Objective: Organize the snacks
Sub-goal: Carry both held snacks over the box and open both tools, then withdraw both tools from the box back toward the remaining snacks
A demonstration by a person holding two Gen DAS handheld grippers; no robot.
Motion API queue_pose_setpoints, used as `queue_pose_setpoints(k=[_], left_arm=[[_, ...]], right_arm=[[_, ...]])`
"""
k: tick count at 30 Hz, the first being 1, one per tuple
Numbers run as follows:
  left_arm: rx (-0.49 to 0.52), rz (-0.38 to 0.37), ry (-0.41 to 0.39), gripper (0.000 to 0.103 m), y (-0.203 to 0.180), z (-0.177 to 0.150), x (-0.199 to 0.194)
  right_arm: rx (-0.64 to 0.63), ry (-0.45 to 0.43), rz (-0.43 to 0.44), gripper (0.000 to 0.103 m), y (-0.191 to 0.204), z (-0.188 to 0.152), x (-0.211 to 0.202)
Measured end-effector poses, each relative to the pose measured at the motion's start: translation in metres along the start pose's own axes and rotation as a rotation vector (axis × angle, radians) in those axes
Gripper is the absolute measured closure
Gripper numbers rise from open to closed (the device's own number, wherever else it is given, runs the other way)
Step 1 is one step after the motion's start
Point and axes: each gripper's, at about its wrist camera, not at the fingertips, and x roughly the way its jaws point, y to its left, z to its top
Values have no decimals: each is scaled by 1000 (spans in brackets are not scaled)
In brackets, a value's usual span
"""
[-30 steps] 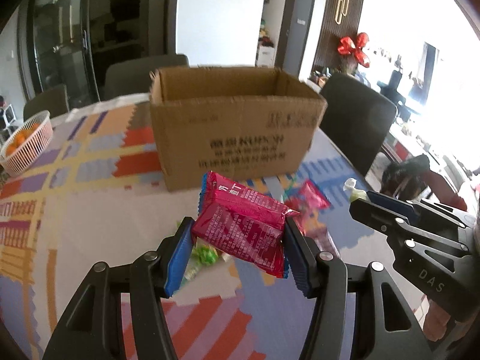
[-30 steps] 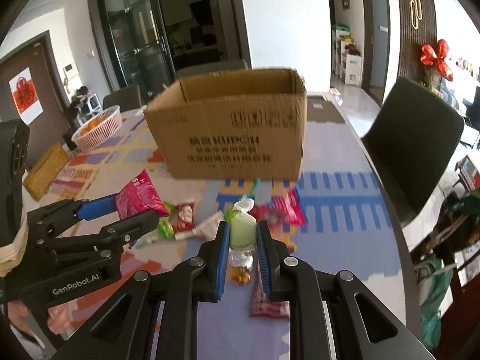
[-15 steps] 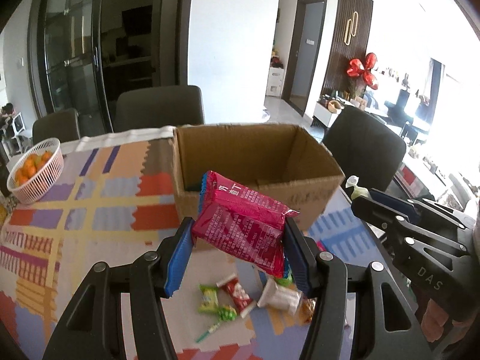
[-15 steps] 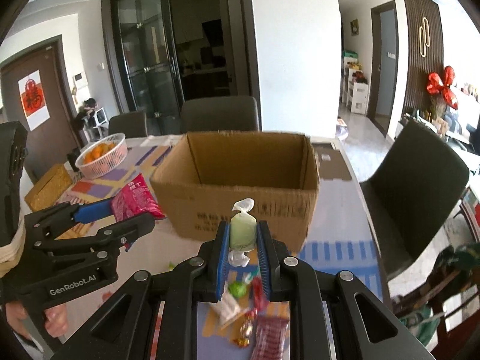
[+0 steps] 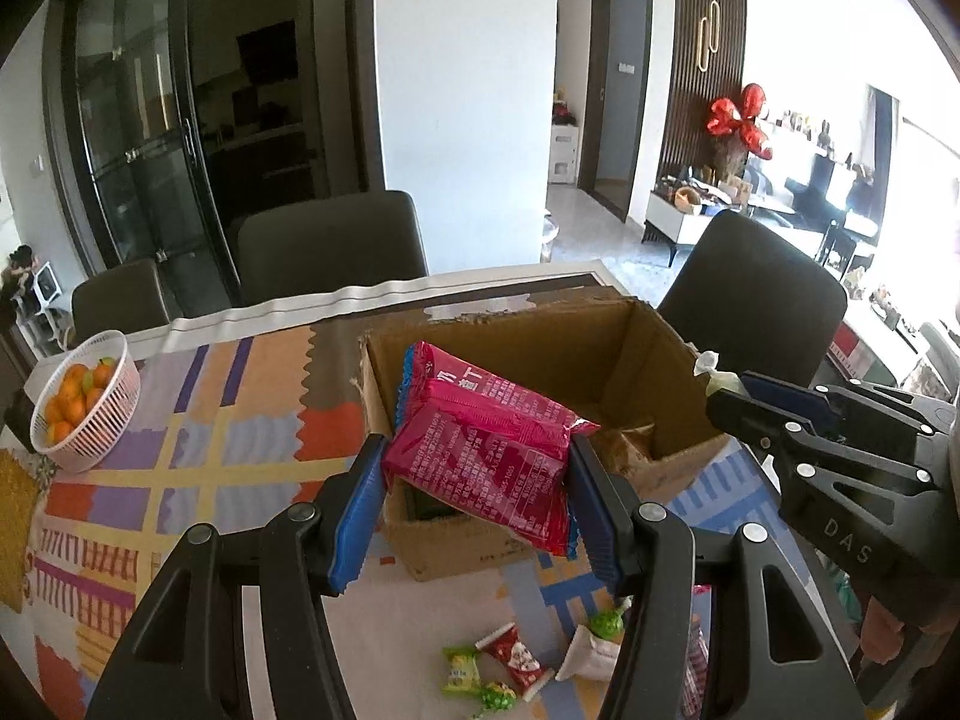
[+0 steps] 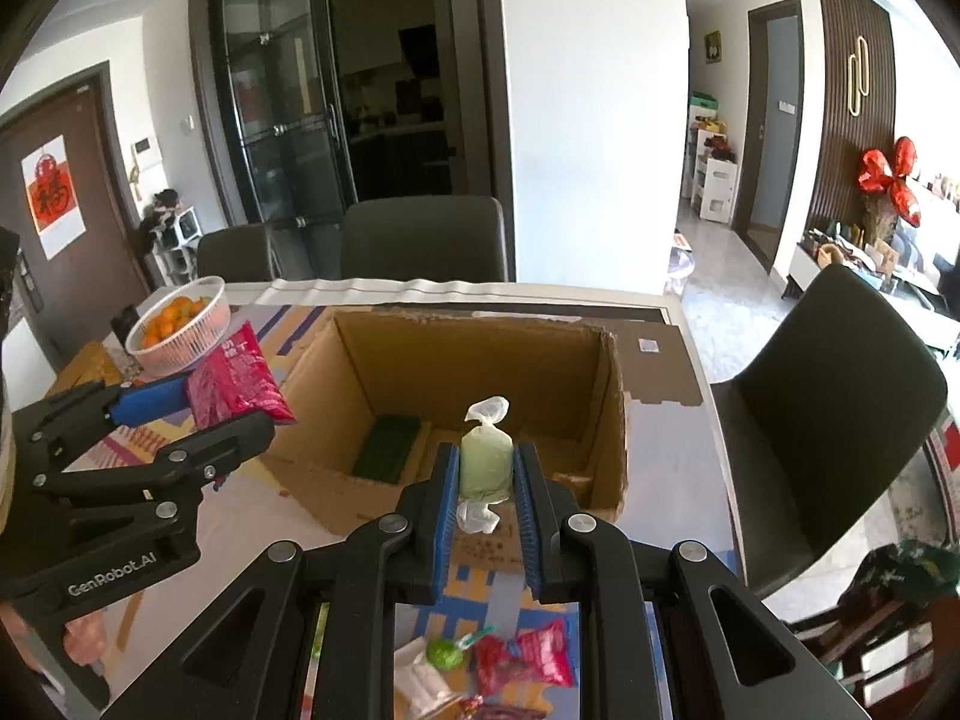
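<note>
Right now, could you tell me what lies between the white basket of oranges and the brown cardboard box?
Only bare patterned tablecloth separates the white basket from the cardboard box, clearest in the left wrist view.

Both grippers are matte black plastic with triangular cut-outs in the finger arms, silver screws at the joints and ribbed blue pads. The left gripper (image 5: 477, 516) reads "GenRobot.AI" on its side, the right gripper (image 6: 483, 510) "DAS". Bare skin shows below each body.
</note>
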Motion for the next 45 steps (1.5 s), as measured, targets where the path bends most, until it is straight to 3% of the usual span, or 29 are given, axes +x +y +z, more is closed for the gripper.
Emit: queue_pose_setpoints(k=[7,11,12,13,14,16,18,31,45], left_arm=[[5,6,77,44,3,16,31],[19,37,97,33,4,22,44],[25,54,96,33,5,21,45],[32,67,91,33,5,20,44],[45,78,84,31,5,19,42],[62,121,74,23,3,15,36],[76,137,58,22,3,9,27],[81,85,-37,21,-3,-42,-37],[68,42,-26,21,-12,-103,-63]], right_arm=[[-26,49,-19,83,-4,9,23],[-14,57,-24,83,-10,13,34],[-12,58,-31,78,-12,13,35],[-7,66,-42,64,-13,13,37],[1,72,-50,58,-15,13,38],[12,62,-64,56,-15,11,36],[-10,61,-84,56,-14,7,32],[-3,9,-54,47,1,-35,-16],[-36,-22,-74,47,18,-90,-48]])
